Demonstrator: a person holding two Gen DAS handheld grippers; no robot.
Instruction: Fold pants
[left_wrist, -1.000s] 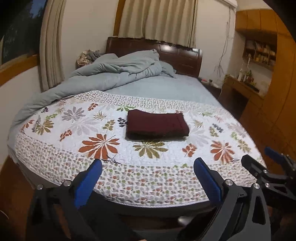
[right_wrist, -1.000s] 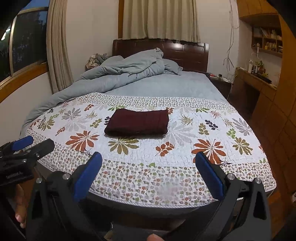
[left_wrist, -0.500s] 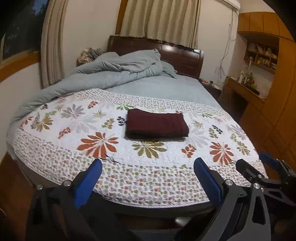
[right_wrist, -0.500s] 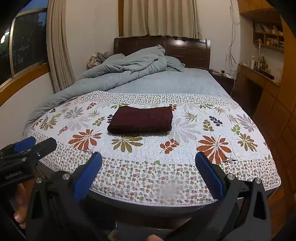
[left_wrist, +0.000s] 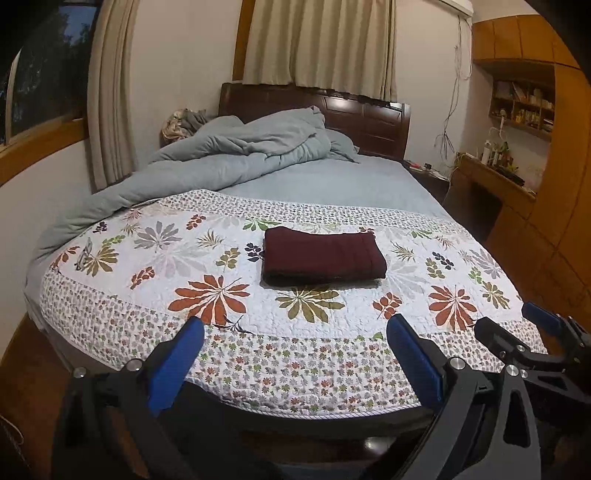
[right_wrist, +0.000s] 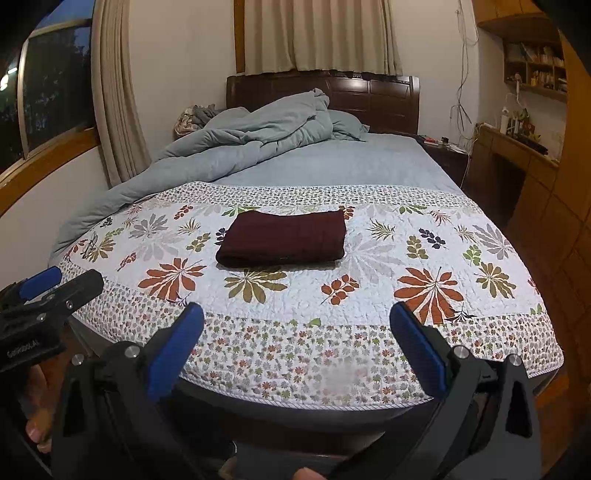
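Maroon folded pants (left_wrist: 323, 255) flat on floral quilt (left_wrist: 229, 354); left gripper (left_wrist: 295, 354) and right gripper (right_wrist: 297, 339) level, jaws wide, empty.

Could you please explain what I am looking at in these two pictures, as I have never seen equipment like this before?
There is no robot here. A person holds a hand-held gripper in each hand, and each one carries a wide-angle camera looking forward along its two blue-tipped fingers. One picture comes from the left gripper, the other from the right gripper; each also shows the other tool at its edge. Both are open and hold nothing, back at the foot of the bed. On the floral quilt lie the dark red pants, folded into a neat rectangle. Behind them are a crumpled grey-blue duvet and the wooden headboard.
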